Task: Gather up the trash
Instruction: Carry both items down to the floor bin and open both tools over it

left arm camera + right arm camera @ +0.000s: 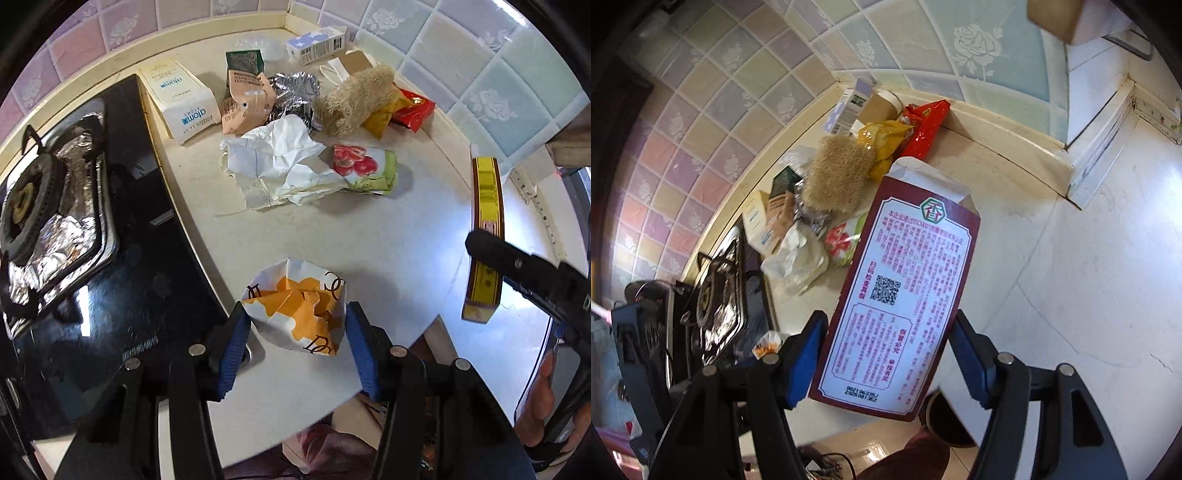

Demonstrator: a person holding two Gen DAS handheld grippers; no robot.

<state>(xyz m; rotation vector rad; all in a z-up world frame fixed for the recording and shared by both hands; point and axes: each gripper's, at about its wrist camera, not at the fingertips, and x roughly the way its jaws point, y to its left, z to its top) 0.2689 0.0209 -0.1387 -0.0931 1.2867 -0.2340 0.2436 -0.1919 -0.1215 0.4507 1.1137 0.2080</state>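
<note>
My left gripper (pixel 295 332) is shut on a crumpled white and orange paper wrapper (pixel 295 306), held above the counter's front edge. My right gripper (pixel 886 347) is shut on a flat maroon and white carton (pixel 901 295) with printed text; it also shows in the left wrist view (pixel 485 240) as a yellow-edged box. A heap of trash lies at the back of the counter: crumpled white paper (pixel 277 162), a floral pack (pixel 365 170), a fibrous beige scrubber (pixel 351 99), red and yellow wrappers (pixel 410 107), foil (pixel 295 88) and small boxes (pixel 181 96).
A black gas hob (pixel 92 229) with foil around the burner sits at the left. Tiled walls (pixel 461 55) close the counter's back and right. The cream counter (pixel 369 240) ends at a front edge near my grippers. A dark round bin (pixel 945 421) shows below.
</note>
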